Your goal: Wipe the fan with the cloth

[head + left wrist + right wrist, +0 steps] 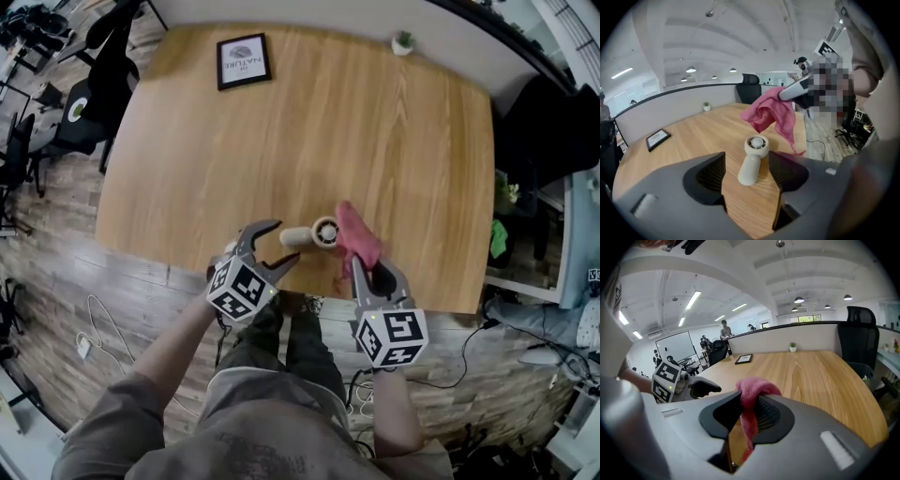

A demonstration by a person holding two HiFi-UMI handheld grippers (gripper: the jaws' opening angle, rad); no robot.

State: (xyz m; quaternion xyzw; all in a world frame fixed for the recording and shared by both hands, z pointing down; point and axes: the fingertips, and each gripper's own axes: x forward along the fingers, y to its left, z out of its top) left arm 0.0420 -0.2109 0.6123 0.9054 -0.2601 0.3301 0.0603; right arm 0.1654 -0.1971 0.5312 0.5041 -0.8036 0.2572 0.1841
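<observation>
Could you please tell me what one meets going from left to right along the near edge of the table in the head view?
Left tool, open → fan → pink cloth, gripped in the right tool.

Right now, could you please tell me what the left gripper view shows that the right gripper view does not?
Only the left gripper view shows the fan, lying on the table between the open left tongs. Only the right gripper view shows the left tongs' marker cube and a whiteboard. Both show the pink cloth held in the right tongs, the table, the framed picture and the small potted plant.
</observation>
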